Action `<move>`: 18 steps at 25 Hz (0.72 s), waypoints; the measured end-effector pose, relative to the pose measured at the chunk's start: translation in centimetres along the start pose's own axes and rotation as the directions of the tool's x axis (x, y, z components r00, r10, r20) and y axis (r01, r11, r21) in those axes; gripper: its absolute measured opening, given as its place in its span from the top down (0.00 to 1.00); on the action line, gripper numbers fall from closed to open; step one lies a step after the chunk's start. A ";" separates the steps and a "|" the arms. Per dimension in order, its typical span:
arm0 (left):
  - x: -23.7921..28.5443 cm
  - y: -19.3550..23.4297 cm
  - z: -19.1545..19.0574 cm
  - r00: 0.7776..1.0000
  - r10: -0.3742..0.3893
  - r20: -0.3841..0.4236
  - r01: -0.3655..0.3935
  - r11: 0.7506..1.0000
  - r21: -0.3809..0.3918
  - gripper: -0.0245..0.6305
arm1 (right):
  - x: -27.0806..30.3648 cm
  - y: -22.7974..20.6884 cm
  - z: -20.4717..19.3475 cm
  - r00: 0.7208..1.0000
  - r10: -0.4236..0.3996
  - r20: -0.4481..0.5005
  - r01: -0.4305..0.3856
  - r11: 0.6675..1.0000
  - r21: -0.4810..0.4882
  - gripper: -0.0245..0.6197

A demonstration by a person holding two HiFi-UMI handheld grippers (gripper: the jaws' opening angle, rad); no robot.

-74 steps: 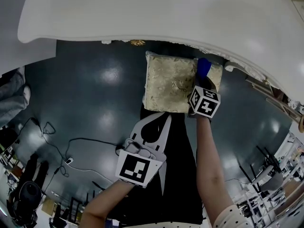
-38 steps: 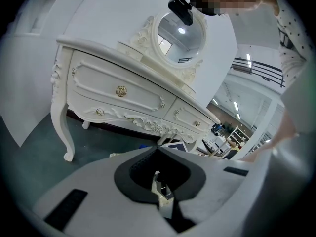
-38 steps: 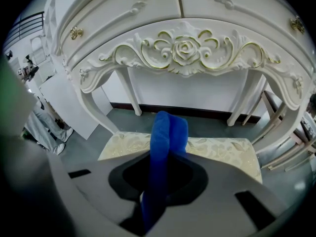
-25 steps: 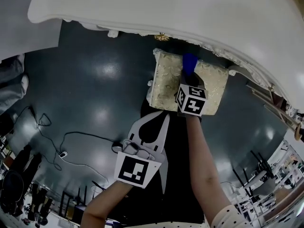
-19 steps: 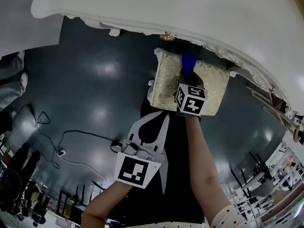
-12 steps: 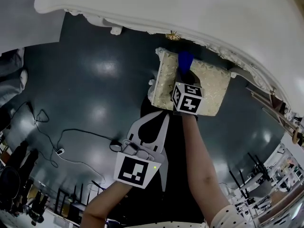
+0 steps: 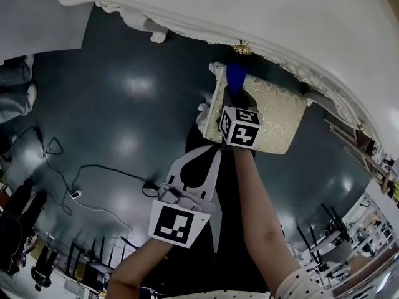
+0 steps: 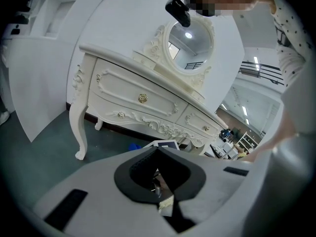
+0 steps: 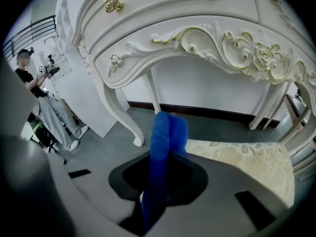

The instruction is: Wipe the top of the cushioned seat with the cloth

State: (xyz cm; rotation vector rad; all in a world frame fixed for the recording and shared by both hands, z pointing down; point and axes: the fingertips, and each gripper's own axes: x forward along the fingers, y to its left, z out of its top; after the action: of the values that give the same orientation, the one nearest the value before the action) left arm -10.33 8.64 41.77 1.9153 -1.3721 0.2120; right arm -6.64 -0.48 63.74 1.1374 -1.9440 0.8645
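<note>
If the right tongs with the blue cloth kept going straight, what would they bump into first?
Probably the dark floor under the white dressing table, just past the edge of the cushioned seat. The right tongs hold the blue cloth out front; depth is hard to judge.

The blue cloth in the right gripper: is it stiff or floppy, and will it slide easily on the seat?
Probably soft but thick: the cloth is folded double yet stands up from the right gripper without drooping. On the patterned fabric seat it may drag rather than slide.
</note>
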 end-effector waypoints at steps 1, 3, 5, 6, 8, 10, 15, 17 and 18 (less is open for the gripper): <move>-0.1 0.2 0.0 1.000 0.005 0.001 -0.005 1.000 -0.002 0.97 | 0.1 0.3 0.0 1.000 0.006 0.000 -0.006 1.000 -0.004 0.86; -0.4 0.4 0.0 1.000 0.012 0.004 -0.012 1.000 -0.006 0.97 | 0.2 1.0 0.1 1.000 0.022 -0.002 -0.022 1.000 -0.012 0.86; -0.6 0.7 0.1 1.000 0.018 0.008 -0.018 1.000 -0.008 0.97 | 0.4 1.9 0.1 0.999 0.048 -0.006 -0.048 0.999 -0.020 0.86; -0.7 0.8 0.2 1.000 0.021 0.008 -0.021 1.000 -0.010 0.97 | 0.6 2.4 0.1 0.998 0.063 -0.011 -0.063 0.998 -0.028 0.86; -0.9 1.0 0.2 1.000 0.030 0.008 -0.030 0.999 -0.015 0.97 | 0.9 3.2 0.0 0.997 0.079 -0.021 -0.080 0.996 -0.045 0.86; -1.0 1.4 0.1 0.999 0.039 0.007 -0.038 0.999 -0.021 0.97 | 1.1 3.4 -0.1 0.996 0.082 -0.023 -0.083 0.996 -0.043 0.86; -1.0 1.9 0.0 0.999 0.045 0.005 -0.045 0.999 -0.023 0.97 | 1.3 3.6 -0.3 0.996 0.089 -0.024 -0.090 0.995 -0.048 0.86; -0.8 1.7 0.0 0.999 0.037 0.002 -0.037 0.999 -0.021 0.97 | 1.3 3.6 -0.3 0.996 0.092 -0.021 -0.093 0.994 -0.049 0.86; -0.6 1.5 0.1 1.000 0.031 0.001 -0.031 0.999 -0.020 0.97 | 1.1 3.5 -0.2 0.996 0.093 -0.016 -0.094 0.994 -0.050 0.86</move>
State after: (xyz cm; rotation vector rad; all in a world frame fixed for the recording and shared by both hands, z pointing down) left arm -11.89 8.85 42.11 1.8788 -1.4005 0.2122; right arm -10.20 0.54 64.10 1.0155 -2.0094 0.8652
